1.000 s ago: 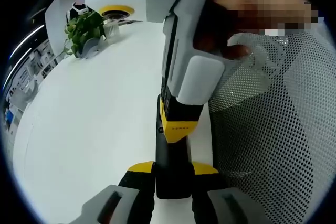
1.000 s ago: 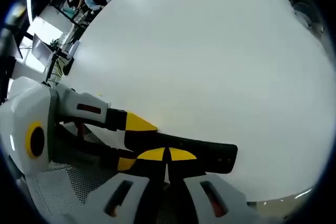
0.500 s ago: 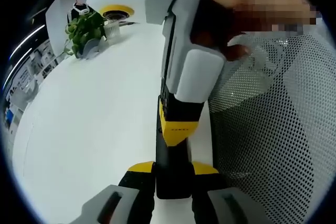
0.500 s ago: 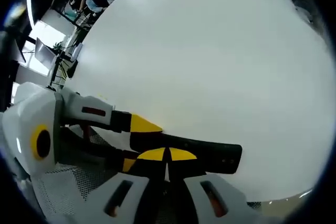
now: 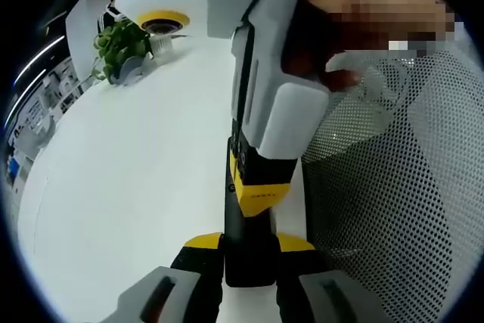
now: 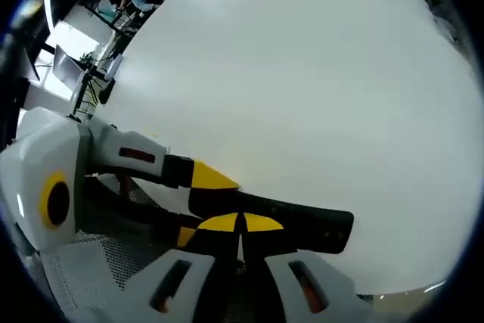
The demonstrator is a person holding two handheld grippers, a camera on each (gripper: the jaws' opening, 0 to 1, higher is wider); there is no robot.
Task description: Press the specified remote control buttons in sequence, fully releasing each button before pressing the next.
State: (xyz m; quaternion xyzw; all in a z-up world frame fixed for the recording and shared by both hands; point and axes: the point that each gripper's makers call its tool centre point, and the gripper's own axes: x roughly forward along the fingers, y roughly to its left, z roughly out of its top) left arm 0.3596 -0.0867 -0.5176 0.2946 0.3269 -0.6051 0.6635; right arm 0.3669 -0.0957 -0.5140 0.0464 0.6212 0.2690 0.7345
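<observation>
Counter (image 5: 128,187), broad, white and smooth, is our landmark, and the long black plastic remote control (image 5: 246,225) lies along it near the edge closest to us. Going left to right, we start with the left gripper (image 5: 249,251): its yellow-tipped jaws are nearly closed, clamped on the near end of the remote and steadying it. In the right gripper view that same left gripper (image 6: 193,202) reaches in from the left, gripping one end of the remote (image 6: 302,225), whose free end points out over the counter (image 6: 302,73).

Next comes the right gripper (image 6: 240,226). Its jaws are drawn together, tips touching, and hold nothing; they sit on top of the remote's body. From the left gripper view the right gripper (image 5: 261,187) comes down from above onto the remote's face. Far across the counter stands a small green potted plant (image 5: 119,49).

We judge a button press is in hand, though the buttons are hidden. The next move calls for lifting fully clear, then shifting along the remote to the next button.
</observation>
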